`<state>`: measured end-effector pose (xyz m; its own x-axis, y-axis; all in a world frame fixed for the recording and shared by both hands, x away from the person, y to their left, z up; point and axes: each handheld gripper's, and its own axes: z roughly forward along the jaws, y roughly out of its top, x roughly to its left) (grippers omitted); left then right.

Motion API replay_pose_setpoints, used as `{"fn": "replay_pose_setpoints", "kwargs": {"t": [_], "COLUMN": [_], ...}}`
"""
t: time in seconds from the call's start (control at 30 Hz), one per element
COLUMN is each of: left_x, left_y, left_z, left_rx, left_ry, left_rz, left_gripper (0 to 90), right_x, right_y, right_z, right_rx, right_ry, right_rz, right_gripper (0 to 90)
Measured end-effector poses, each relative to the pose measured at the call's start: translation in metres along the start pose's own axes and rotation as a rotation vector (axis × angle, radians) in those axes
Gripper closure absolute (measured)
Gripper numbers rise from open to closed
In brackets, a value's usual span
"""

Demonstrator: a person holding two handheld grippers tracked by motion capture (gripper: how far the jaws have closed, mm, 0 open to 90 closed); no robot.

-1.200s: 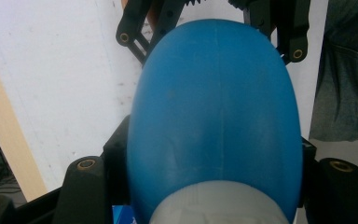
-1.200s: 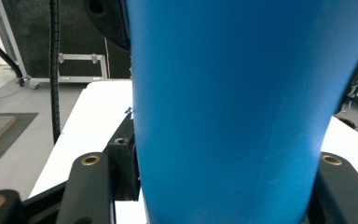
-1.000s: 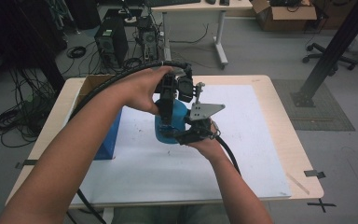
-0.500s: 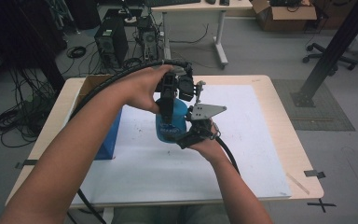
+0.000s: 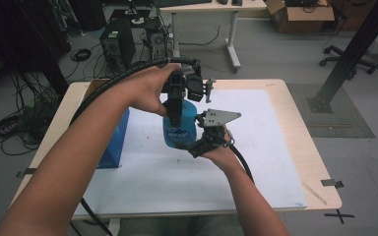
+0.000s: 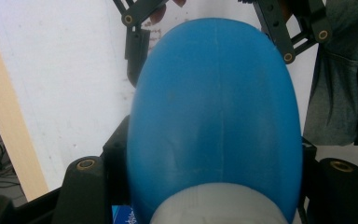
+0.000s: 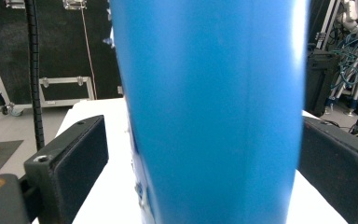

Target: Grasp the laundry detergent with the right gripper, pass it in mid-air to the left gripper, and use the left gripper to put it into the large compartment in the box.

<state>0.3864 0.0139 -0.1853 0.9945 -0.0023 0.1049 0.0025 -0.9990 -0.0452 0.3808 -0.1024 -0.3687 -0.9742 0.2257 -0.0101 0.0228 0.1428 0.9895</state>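
A blue bottle (image 5: 179, 129) hangs upright over the white mat, its light cap end toward the left gripper's camera. My left gripper (image 5: 176, 109) comes down from above and is shut on the bottle's (image 6: 214, 107) upper part. My right gripper (image 5: 189, 145) sits at the bottle's lower end, reaching in from the near right. Its jaws have just been opening and now stand wide, with the bottle (image 7: 209, 107) between them and a gap beside the left pad (image 7: 81, 158). The right gripper's two black jaws also appear beyond the bottle in the left gripper view.
A blue box (image 5: 114, 142) lies on the table's left side next to my left forearm. A white mat (image 5: 266, 162) covers most of the wooden table (image 5: 320, 187). Computer towers (image 5: 115, 46), cables and a desk stand on the floor beyond.
The right gripper's jaws have spread apart around the bottle's lower end. The bottle and the left gripper have hardly moved.
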Motion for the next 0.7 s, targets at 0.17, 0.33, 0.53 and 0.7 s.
{"fn": "replay_pose_setpoints", "kwargs": {"t": [0.17,0.33,0.53,0.7], "left_x": [0.001,0.002,0.004,0.006], "left_y": [-0.003,-0.007,-0.015,-0.023], "left_z": [-0.002,-0.005,-0.009,-0.014], "left_rx": [0.000,0.004,0.008,0.010], "left_ry": [-0.007,-0.003,0.000,0.004], "left_rz": [-0.009,-0.012,-0.014,-0.033], "left_gripper": [39.2,39.1,39.1,39.1], "right_x": [-0.001,-0.002,-0.004,-0.006], "right_y": [-0.001,-0.001,0.002,0.004], "right_z": [-0.002,-0.004,-0.010,-0.017], "right_rx": [0.004,0.005,0.008,0.011], "right_ry": [-0.003,-0.006,-0.007,-0.019], "right_rz": [0.004,-0.003,-0.009,-0.015], "right_gripper": [4.6,4.4,4.4,4.6]}}
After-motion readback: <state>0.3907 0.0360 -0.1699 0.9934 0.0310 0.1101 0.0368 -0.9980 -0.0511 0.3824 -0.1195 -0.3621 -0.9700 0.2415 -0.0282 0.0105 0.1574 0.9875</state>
